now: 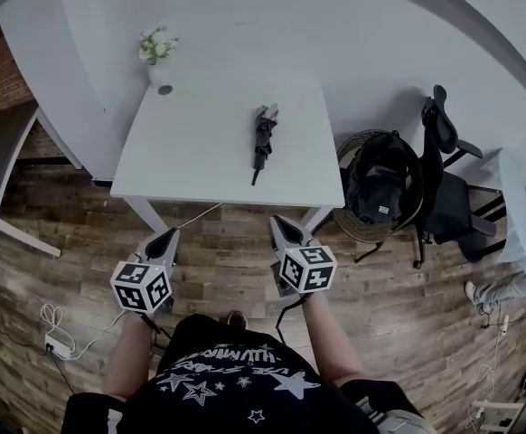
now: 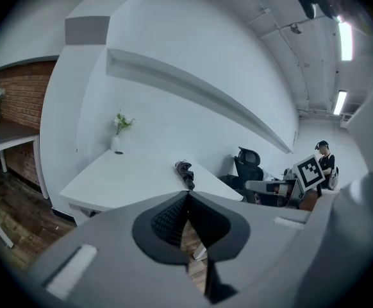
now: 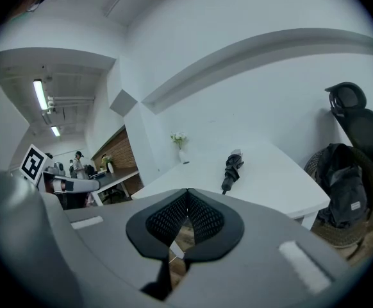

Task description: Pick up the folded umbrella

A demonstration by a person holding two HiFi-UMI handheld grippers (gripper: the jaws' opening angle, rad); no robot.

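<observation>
From my head view, the folded umbrella (image 1: 263, 140) lies on the white table (image 1: 200, 152), right of its middle. Its long axis runs almost straight away from me, with the thin end pointing back at the near edge. Both tools hang over the wooden floor, short of the table. My left hand-held gripper (image 1: 164, 240) is off to the left and my right hand-held gripper (image 1: 286, 230) is nearly in line with the umbrella, so I judge the right one nearer. In the left gripper view, the jaws of the hand-held gripper (image 2: 187, 194) meet at the tips with nothing between them. The umbrella (image 2: 185, 174) sits just above them, well ahead on the table (image 2: 135, 175). In the right gripper view, the jaws of that hand-held gripper (image 3: 188, 192) are also pressed together and empty. There the umbrella (image 3: 231, 169) lies ahead and slightly right, lengthwise toward me. I would need to open the jaws and come at it across its width.
</observation>
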